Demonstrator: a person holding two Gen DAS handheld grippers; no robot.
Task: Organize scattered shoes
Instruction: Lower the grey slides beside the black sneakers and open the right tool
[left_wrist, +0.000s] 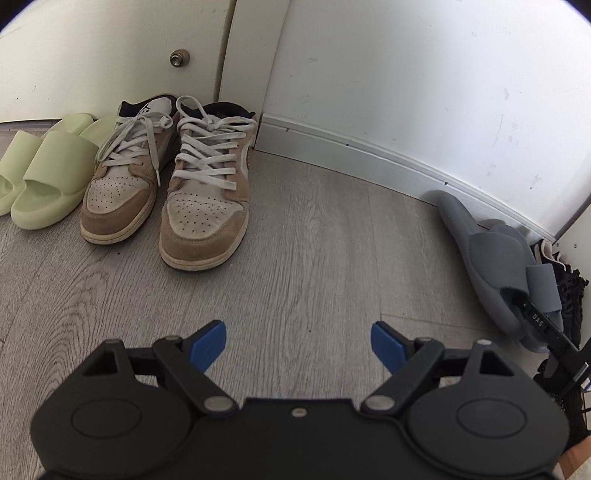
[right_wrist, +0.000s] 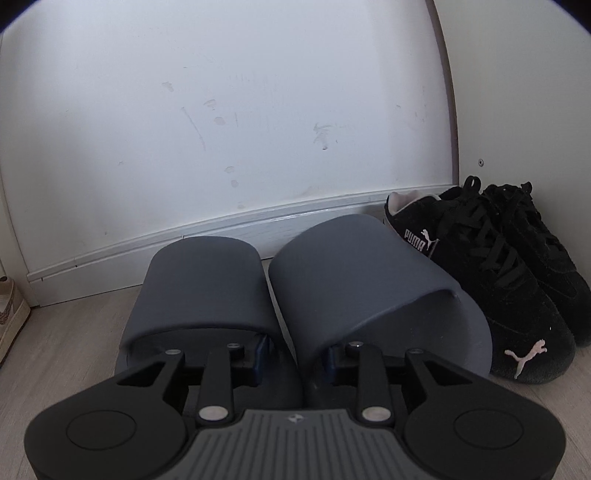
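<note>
Two grey slides (right_wrist: 203, 280) (right_wrist: 351, 273) stand side by side on the floor, heels toward the baseboard. My right gripper (right_wrist: 296, 354) reaches into them, one finger under each strap, with the slides' inner walls between its fingers. The pads do not visibly squeeze them, so it reads as open. The left wrist view shows a grey slide (left_wrist: 491, 251) with that gripper's finger (left_wrist: 537, 319) inside it. My left gripper (left_wrist: 299, 347) hangs open over bare floor, nothing between its blue pads (left_wrist: 208, 345).
A tan and white sneaker pair (left_wrist: 207, 192) and pale green slides (left_wrist: 48, 177) line up along the door with a knob (left_wrist: 179, 58). Black Puma sneakers (right_wrist: 498, 280) sit right of the grey slides. A white baseboard (left_wrist: 351, 147) runs along the wall.
</note>
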